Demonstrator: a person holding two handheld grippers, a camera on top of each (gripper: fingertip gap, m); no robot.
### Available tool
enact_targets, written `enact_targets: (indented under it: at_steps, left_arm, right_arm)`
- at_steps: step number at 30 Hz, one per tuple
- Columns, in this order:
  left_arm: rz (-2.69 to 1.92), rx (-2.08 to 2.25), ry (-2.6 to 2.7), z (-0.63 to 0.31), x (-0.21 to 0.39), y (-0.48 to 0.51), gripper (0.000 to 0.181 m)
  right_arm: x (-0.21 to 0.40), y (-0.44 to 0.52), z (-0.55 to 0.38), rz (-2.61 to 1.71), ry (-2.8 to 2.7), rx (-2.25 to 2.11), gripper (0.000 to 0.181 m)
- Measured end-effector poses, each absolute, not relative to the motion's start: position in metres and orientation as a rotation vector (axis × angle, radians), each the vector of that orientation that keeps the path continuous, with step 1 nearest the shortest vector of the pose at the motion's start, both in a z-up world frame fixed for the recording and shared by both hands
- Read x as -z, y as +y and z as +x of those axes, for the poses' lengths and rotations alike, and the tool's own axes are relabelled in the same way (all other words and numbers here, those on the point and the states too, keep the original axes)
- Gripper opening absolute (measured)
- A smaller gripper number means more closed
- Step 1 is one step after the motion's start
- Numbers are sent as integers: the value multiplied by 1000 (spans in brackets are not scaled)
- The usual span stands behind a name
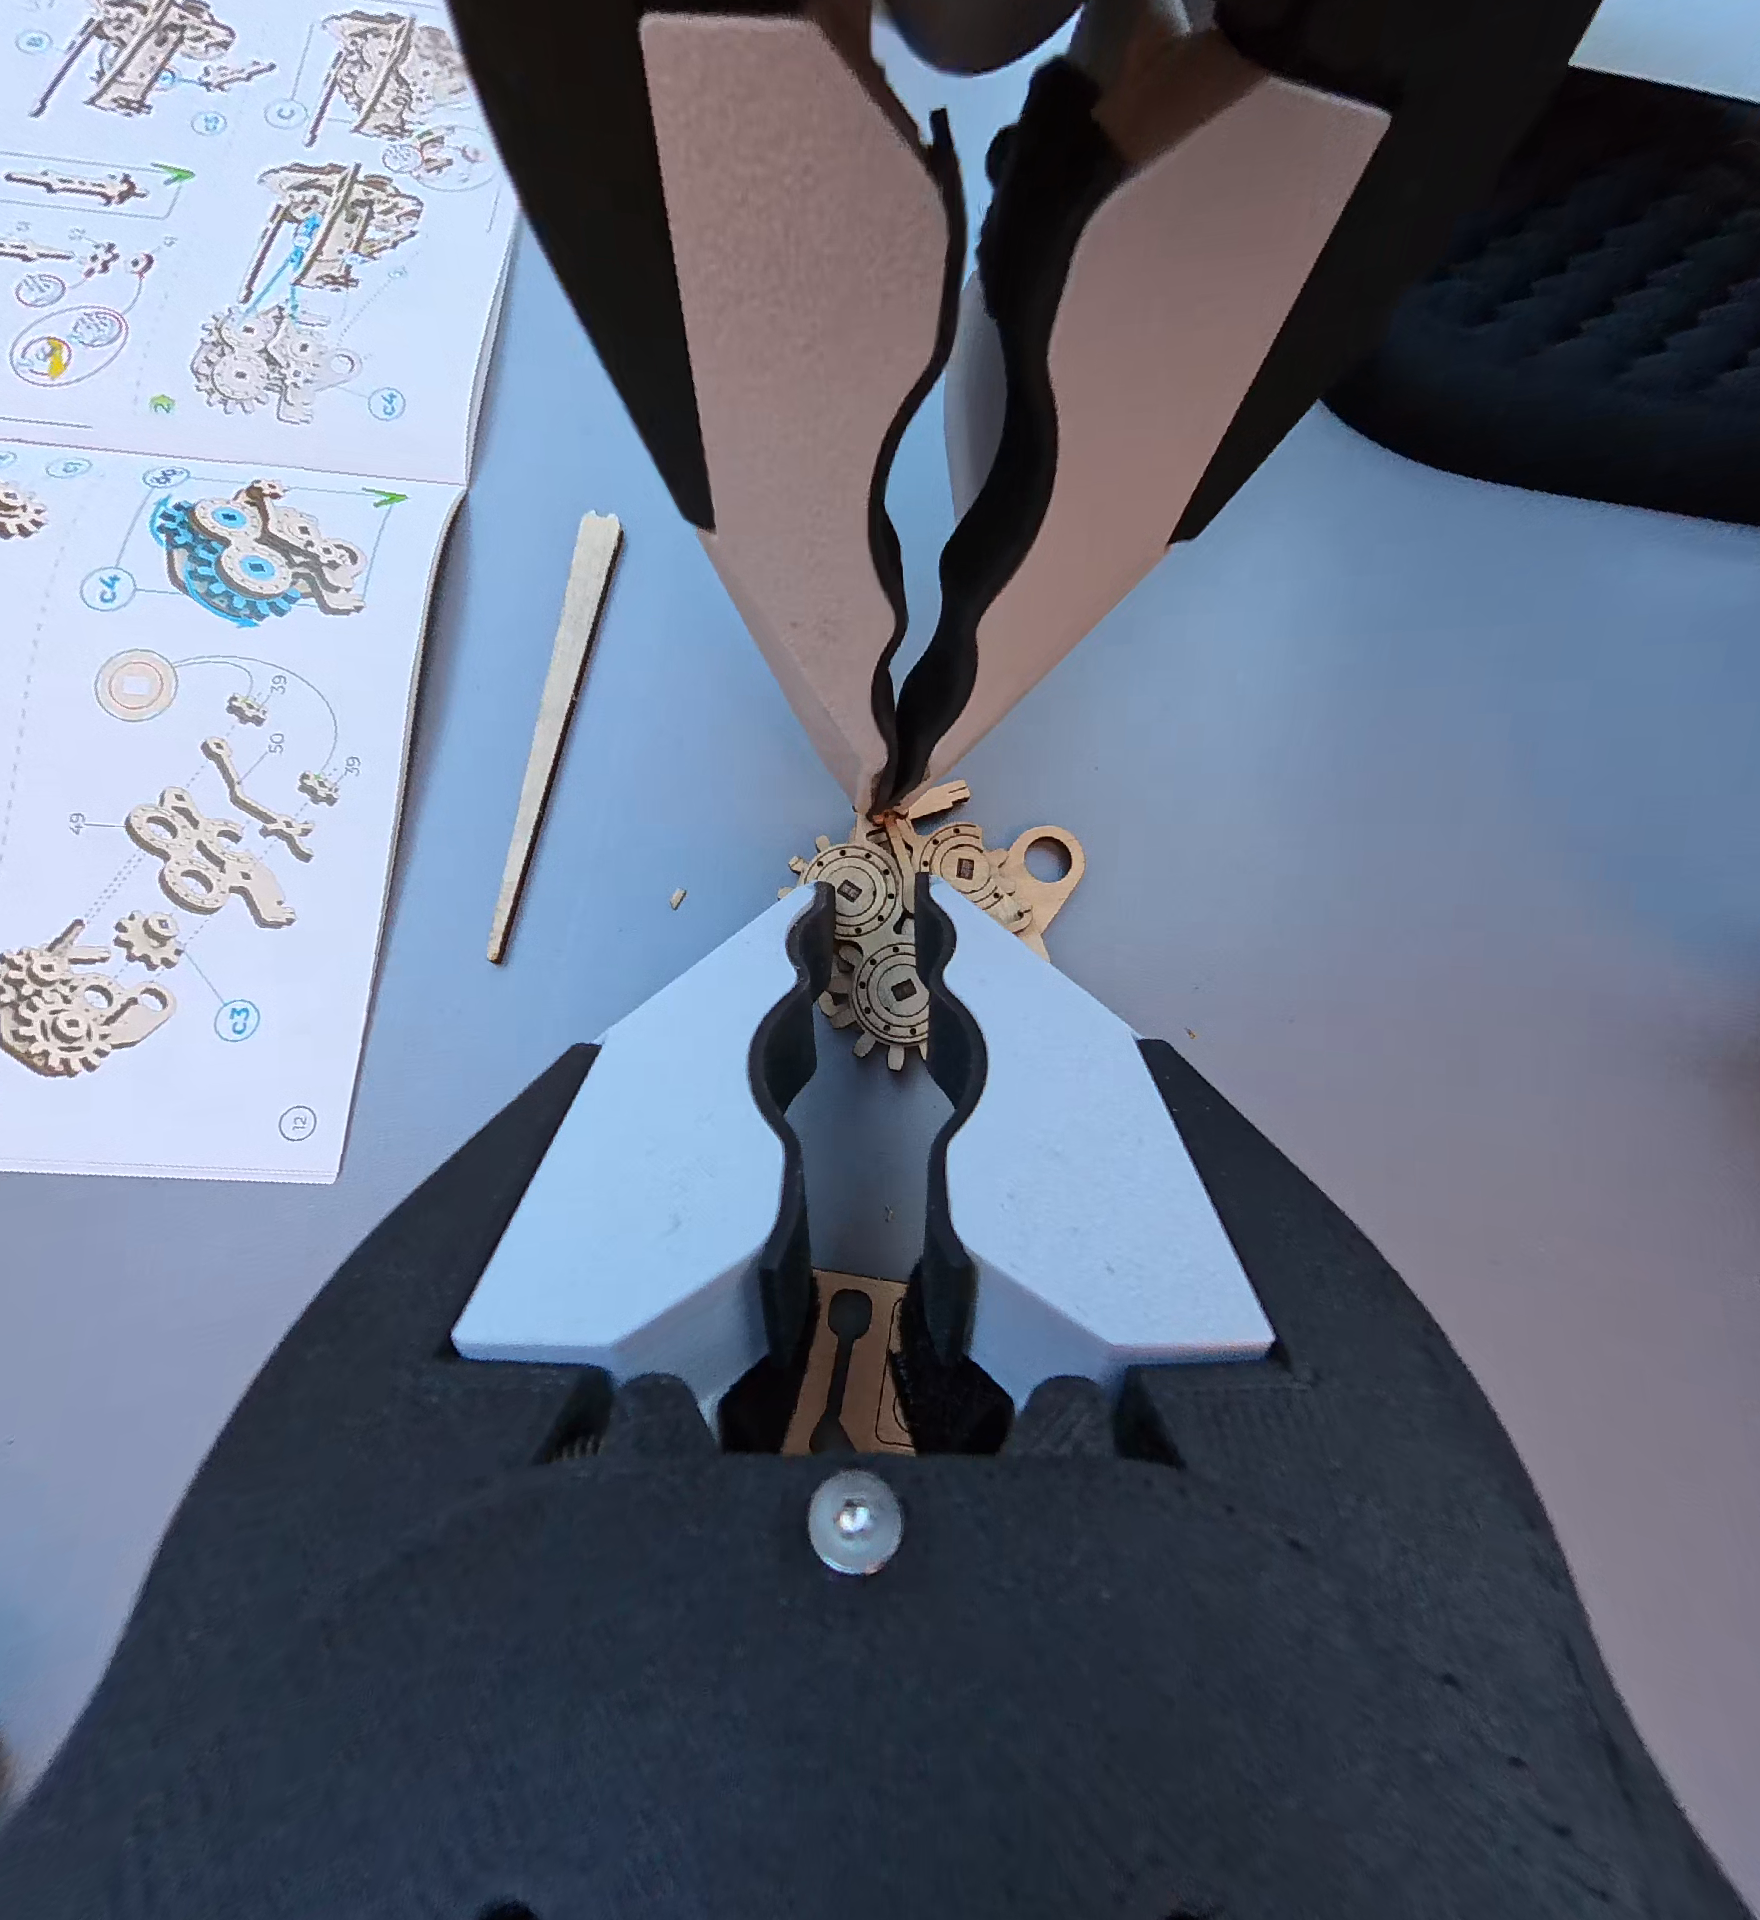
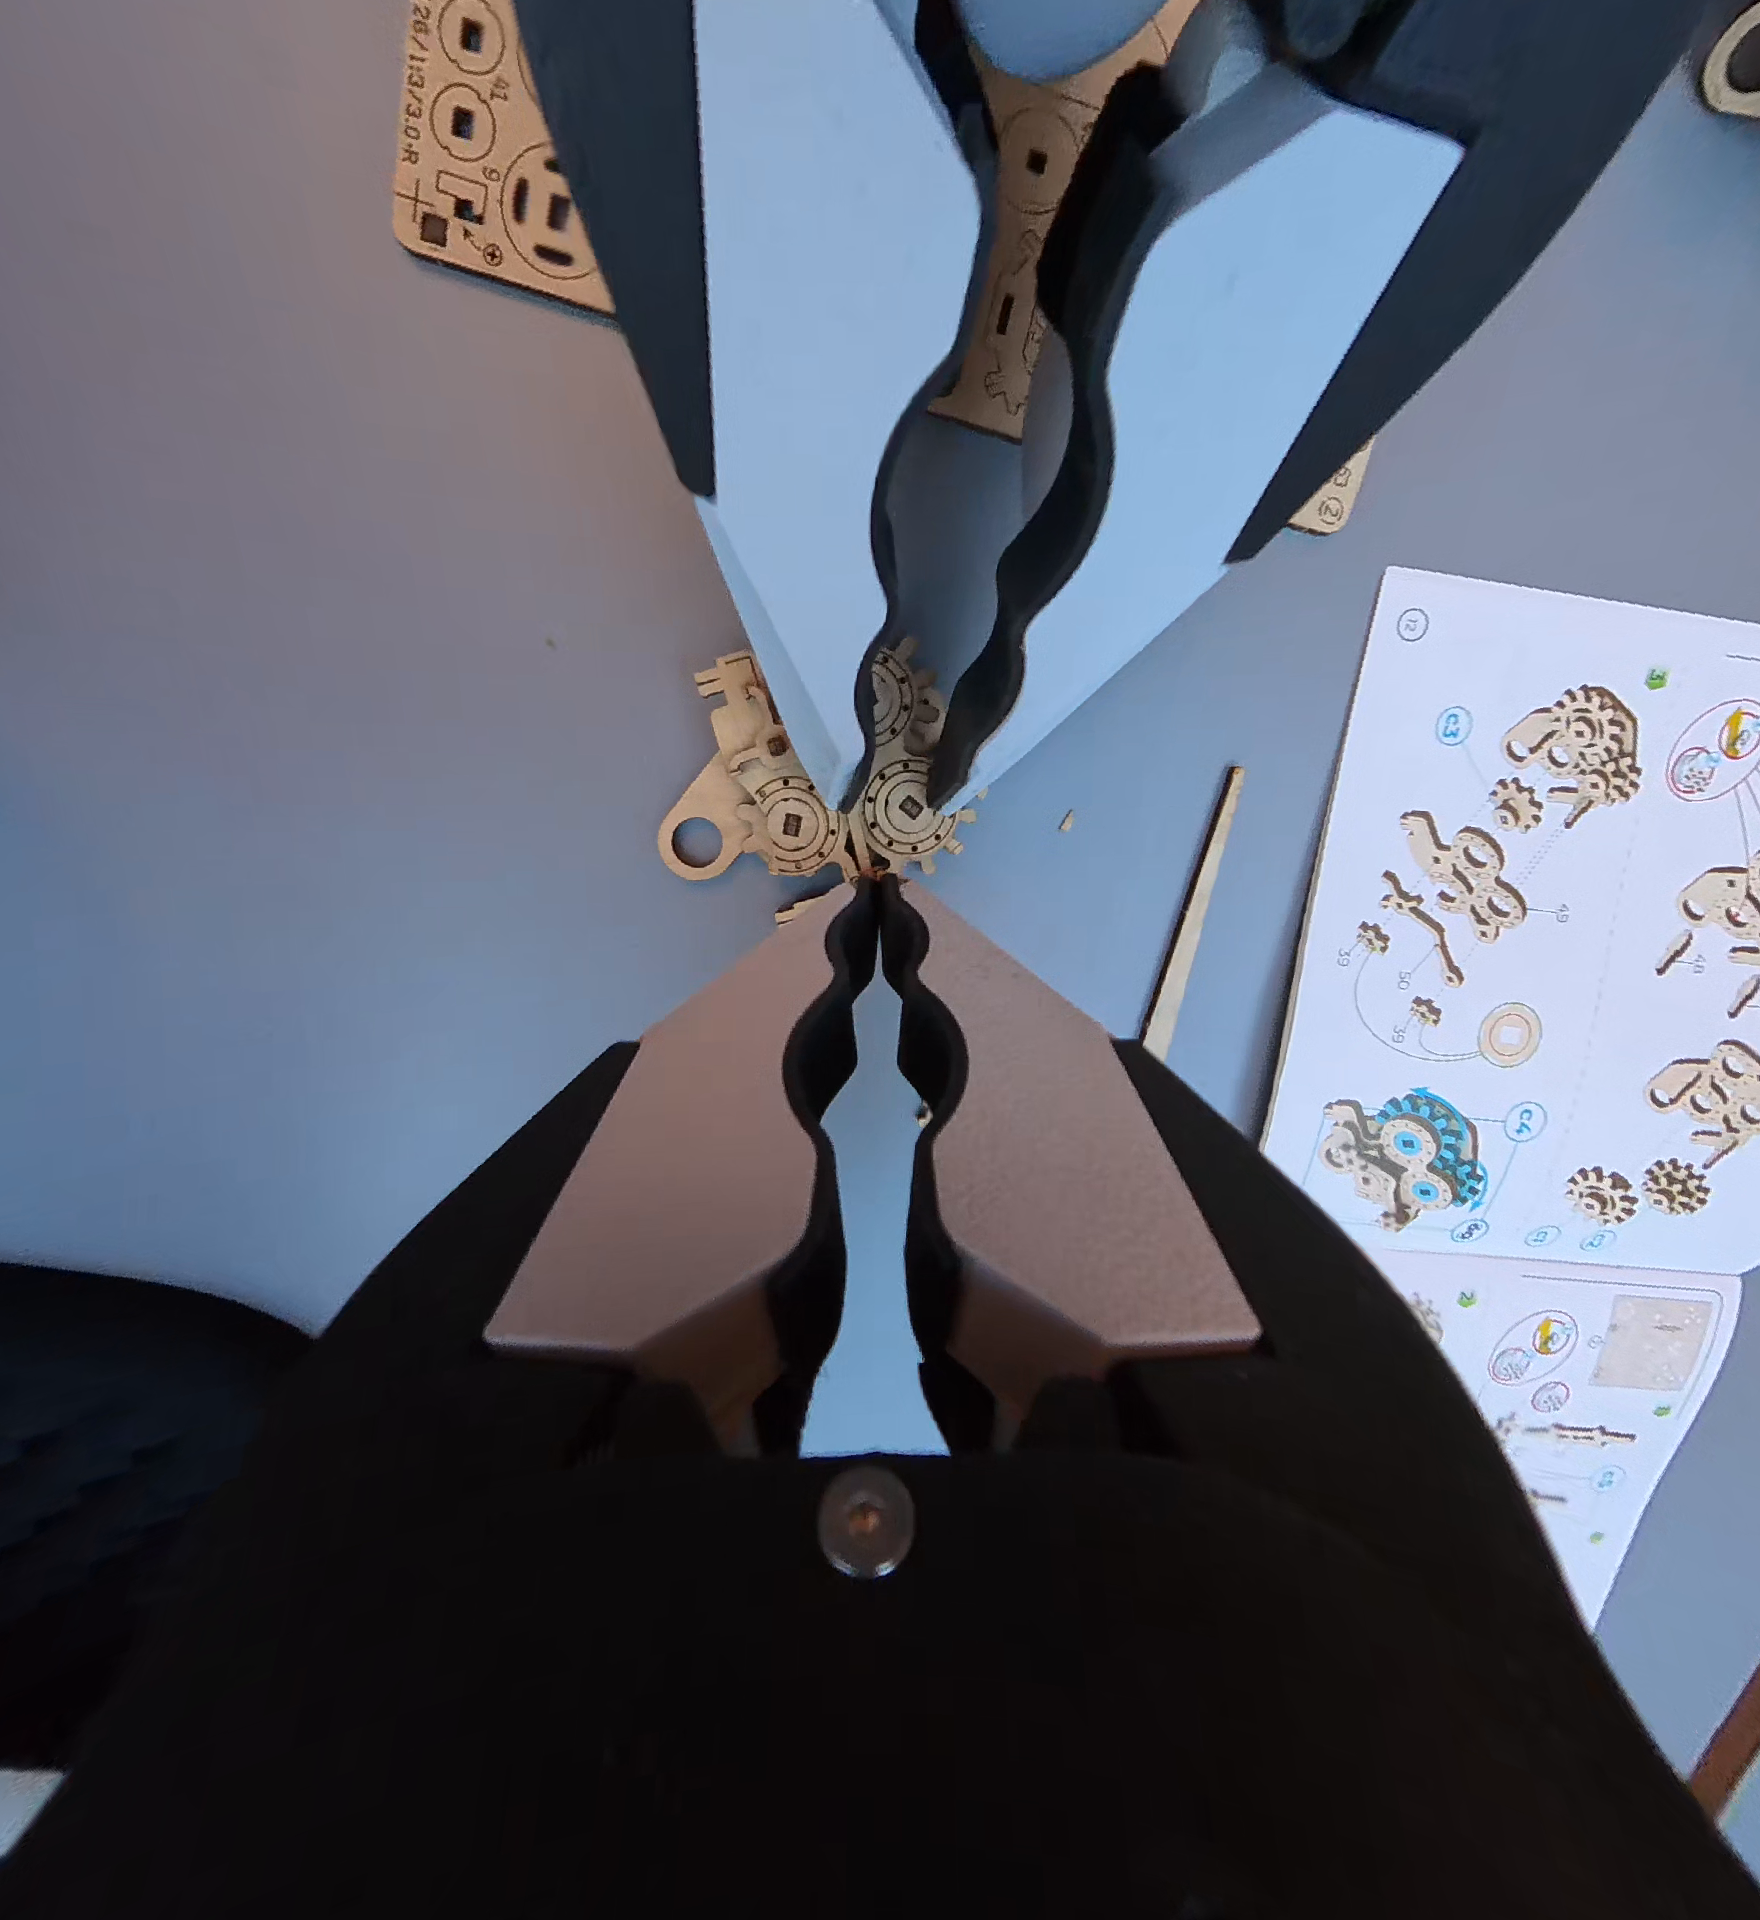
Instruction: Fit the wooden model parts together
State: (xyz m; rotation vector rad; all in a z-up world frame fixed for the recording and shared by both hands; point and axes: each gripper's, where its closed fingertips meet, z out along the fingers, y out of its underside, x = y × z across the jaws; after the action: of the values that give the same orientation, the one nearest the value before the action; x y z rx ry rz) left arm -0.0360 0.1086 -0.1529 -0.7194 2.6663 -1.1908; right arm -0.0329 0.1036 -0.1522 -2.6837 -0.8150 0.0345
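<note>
Wooden gear assembly (image 1: pixel 897 935) lies flat on the grey table (image 1: pixel 1375 1039), pinched between the fingertips of the left gripper (image 1: pixel 871 894), which clamps one gear. Opposite, the right gripper (image 2: pixel 871 883) (brownish fingers) has its jaws pressed nearly together on a tiny part at the assembly's far edge. An instruction booklet (image 1: pixel 159 623) and a tapered wooden stick (image 1: pixel 554 727) lie to the left.

instruction booklet (image 1: pixel 180 644): printed step and part marks | wooden parts sheet (image 2: pixel 481 177): engraved marks
</note>
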Motion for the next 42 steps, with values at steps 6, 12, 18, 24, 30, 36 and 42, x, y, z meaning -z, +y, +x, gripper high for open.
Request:
enact_targets:
  at_steps: [6, 12, 18, 24, 30, 36, 42]
  left_arm:
    - [-655, 1238, 2670, -39, 153, 106, 13]
    - [-506, 1304, 2708, -51, 152, 93, 16]
    - [-522, 1293, 2650, -46, 144, 86, 10]
    - [-537, 1264, 2681, -48, 153, 81, 10]
    - [-555, 1291, 2681, -48, 153, 81, 9]
    - [-544, 1290, 2682, -49, 153, 80, 9]
    - [-538, 1286, 2682, -49, 153, 80, 9]
  right_arm:
    - [116, 107, -32, -2344, -626, -91, 0]
    - [127, 90, -44, -2244, -543, -247, 0]
    - [145, 84, -47, -2285, -568, -290, 0]
    - [145, 90, -51, -2261, -520, -366, 0]
    - [149, 87, -54, -2277, -553, -370, 1]
    - [149, 86, -50, -2309, -593, -300, 3]
    - [149, 86, -48, -2322, -572, -312, 0]
